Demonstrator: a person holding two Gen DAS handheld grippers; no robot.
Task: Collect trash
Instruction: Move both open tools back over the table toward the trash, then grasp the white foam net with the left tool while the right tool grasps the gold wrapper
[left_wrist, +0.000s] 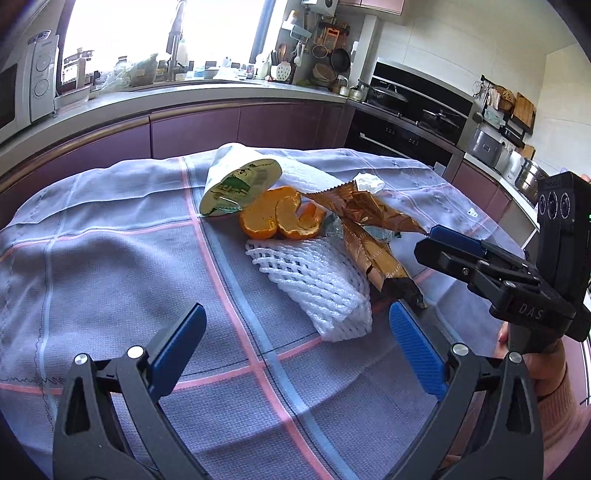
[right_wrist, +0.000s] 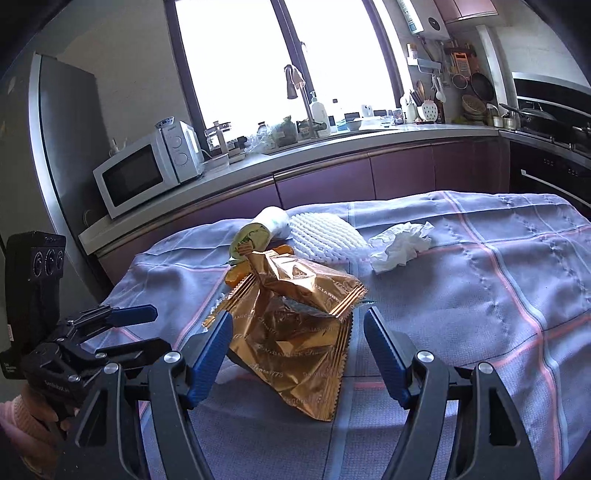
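- The table (left_wrist: 110, 258) is covered by a woven lilac cloth with pink and pale blue check lines, rumpled into soft folds at its far edge.
- At the left of the trash pile lies a paper cup (left_wrist: 236, 184) on its side, white-walled, with a green-printed foil lid half peeled.
- Just beside it sits orange peel (left_wrist: 277, 218), two curled pieces, glossy outside and pithy inside.
- In front of the peel lies a white foam fruit net (left_wrist: 317, 280), a soft lattice sleeve, flattened; a second one (right_wrist: 325, 236) lies behind the pile.
- Crinkled gold foil wrappers (right_wrist: 295, 332) with zigzag-cut edges overlap, touching the net and peel.
- A crumpled white tissue (right_wrist: 399, 247) rests apart at the right.
- The left hand-held gripper (left_wrist: 295, 343), blue ribbed pads on black arms, is spread wide and holds nothing; the near foam net lies just ahead between its tips, apparently not touched.
- The right hand-held gripper (right_wrist: 299, 350) is spread wide around the gold wrappers; its left pad seems to brush the foil edge, though contact is hard to judge, and it grips nothing.
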